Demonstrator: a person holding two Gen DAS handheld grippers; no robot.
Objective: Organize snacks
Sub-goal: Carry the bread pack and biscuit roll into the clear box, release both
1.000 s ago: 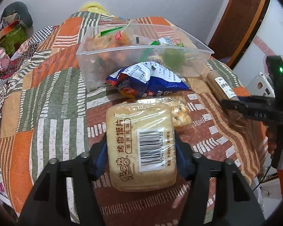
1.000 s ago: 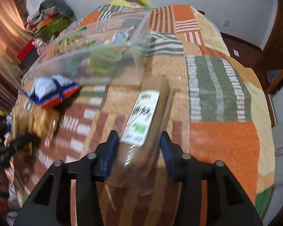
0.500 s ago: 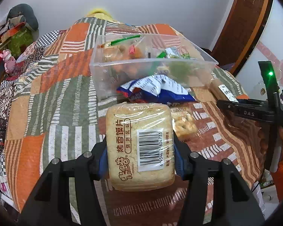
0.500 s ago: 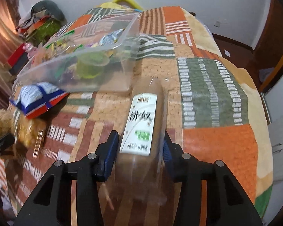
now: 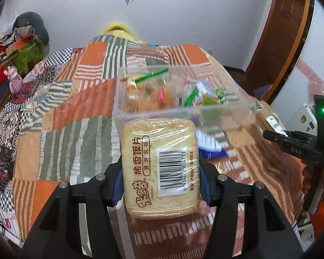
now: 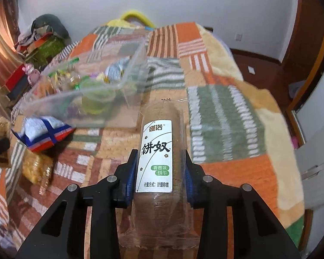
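My left gripper (image 5: pixel 161 173) is shut on a clear-wrapped pack of toasted bun slices (image 5: pixel 159 161) with a barcode label, held above the patchwork blanket just in front of the clear plastic bin (image 5: pixel 205 108). My right gripper (image 6: pixel 159 168) has a long brown biscuit roll (image 6: pixel 157 133) with a white label between its blue pads. Its jaws are closing and the pads press the roll's sides. The bin (image 6: pixel 60 101), holding several small snacks, sits to the upper left of the roll in the right wrist view.
A blue and white snack bag (image 6: pixel 43 133) and a clear bag of yellow snacks (image 6: pixel 36 168) lie on the blanket (image 6: pixel 222 116) before the bin. Clutter and a pink toy (image 5: pixel 13 75) line the left side. A wooden door (image 5: pixel 280 34) stands at right.
Both grippers have risen with their packs. The bun pack now overlaps the bin's front wall in view. The biscuit roll has lifted and straightened between the right pads, which have drawn closer.
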